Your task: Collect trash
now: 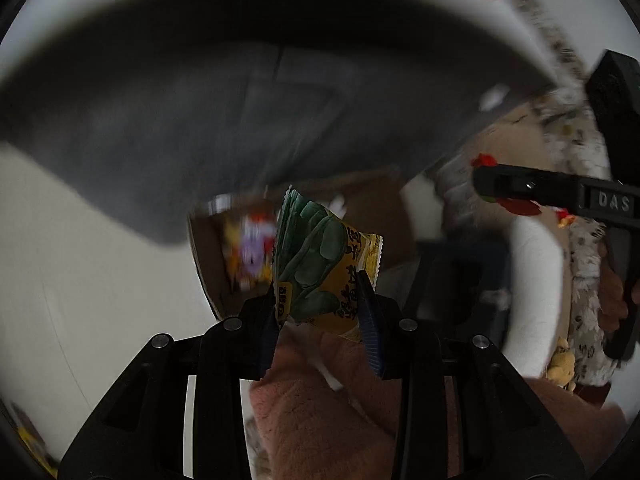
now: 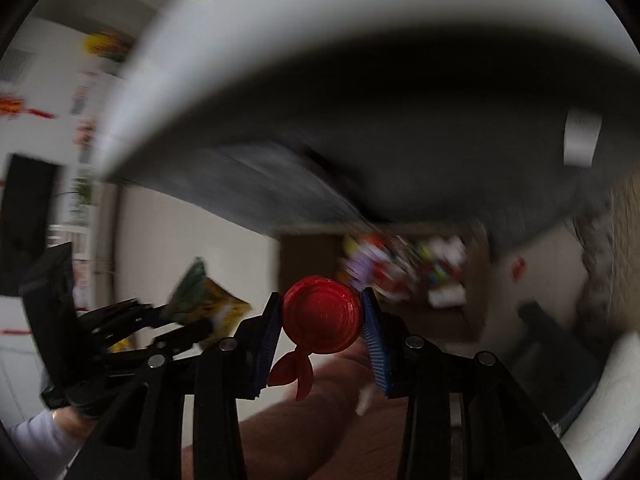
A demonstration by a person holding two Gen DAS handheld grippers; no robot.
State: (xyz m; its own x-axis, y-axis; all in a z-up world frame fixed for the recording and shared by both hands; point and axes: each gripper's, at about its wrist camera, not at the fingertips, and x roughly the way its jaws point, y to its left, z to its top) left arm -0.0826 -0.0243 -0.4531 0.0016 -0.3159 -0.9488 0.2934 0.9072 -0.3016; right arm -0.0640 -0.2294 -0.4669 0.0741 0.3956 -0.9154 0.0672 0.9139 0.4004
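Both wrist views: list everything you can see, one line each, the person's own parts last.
snack wrapper: one, green and yellow, pinched in the left gripper.
red cap: one, round, with a small tab hanging below, clamped in the right gripper.
cardboard box: one, brown, on the floor ahead, holding blurred colourful trash.
table: one, dark underside with a pale edge, arching over the top of both views.
left gripper: one, black with blue pads, closed on the wrapper.
right gripper: one, black with blue pads, closed on the cap.
sleeve: one, white, at the left hand.
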